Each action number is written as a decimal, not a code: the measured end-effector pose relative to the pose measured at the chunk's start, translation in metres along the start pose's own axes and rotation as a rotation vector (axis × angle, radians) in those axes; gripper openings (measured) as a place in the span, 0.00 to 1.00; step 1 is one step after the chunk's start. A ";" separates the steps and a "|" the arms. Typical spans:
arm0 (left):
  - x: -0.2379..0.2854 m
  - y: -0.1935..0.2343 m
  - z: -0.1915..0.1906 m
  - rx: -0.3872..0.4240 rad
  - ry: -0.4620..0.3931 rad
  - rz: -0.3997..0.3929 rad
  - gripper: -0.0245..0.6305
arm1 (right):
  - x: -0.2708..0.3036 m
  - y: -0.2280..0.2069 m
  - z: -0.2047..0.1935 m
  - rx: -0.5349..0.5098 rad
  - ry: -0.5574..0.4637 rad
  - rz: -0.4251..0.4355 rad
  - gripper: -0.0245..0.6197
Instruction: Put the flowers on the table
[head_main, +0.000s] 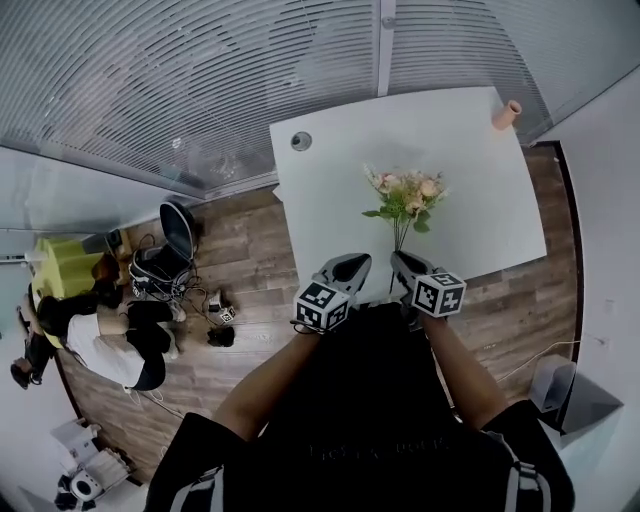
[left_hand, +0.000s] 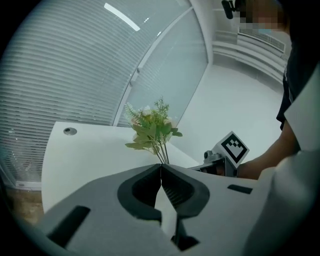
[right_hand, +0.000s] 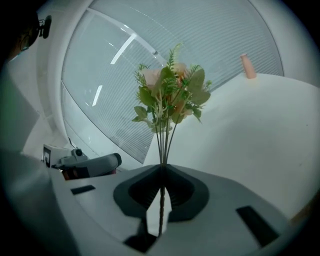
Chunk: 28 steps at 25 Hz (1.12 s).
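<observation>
The right gripper (right_hand: 162, 167) has its jaws closed on the thin stems of the flowers (right_hand: 170, 95), which stand upright. The blossoms are above the jaw tips, and one wire-like stem tail runs down through the gap behind the tips. The left gripper (left_hand: 161, 167) has its jaws closed tip to tip on nothing. It is positioned just beside the right gripper, clear of the stems. In the head view, the bunch is held over the near edge of the white table (head_main: 470, 180) and does not touch the surface. The grip is the first hazard. The jaws pinch only a few slender stems, and the blossom end appears heavier, so a quick tilt could cause the bunch to pivot or slide in the jaws. Position is the second hazard. If the jaws open this close to the edge, the bunch could roll or tip off onto the wood floor (head_main: 250, 260). No vase is visible, so an upright release would probably end in a topple. Laying the bunch flat, further in over the table, appears safer. The hanging stem tail could catch on the table edge during descent. The closed left gripper is near enough to knock the stems. The pink cylinder (head_main: 507, 113) at the far corner is well apart and poses no obstruction.
</observation>
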<state>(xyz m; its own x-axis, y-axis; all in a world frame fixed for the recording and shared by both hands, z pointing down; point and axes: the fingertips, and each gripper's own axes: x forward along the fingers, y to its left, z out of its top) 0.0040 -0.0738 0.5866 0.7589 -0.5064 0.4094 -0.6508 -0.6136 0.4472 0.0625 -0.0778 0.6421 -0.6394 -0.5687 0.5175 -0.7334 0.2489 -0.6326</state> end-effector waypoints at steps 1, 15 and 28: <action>0.001 0.000 -0.004 -0.008 0.009 0.001 0.07 | 0.002 -0.002 -0.003 0.004 0.012 -0.002 0.10; 0.012 0.020 -0.030 -0.036 0.072 0.054 0.07 | 0.031 -0.039 -0.028 -0.008 0.119 -0.048 0.10; 0.014 0.016 -0.039 -0.057 0.097 0.054 0.07 | 0.055 -0.063 -0.046 -0.030 0.208 -0.164 0.10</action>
<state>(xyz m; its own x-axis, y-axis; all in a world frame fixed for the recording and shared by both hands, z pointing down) 0.0033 -0.0671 0.6306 0.7185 -0.4748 0.5082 -0.6930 -0.5505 0.4655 0.0627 -0.0885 0.7371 -0.5424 -0.4311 0.7211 -0.8359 0.1917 -0.5142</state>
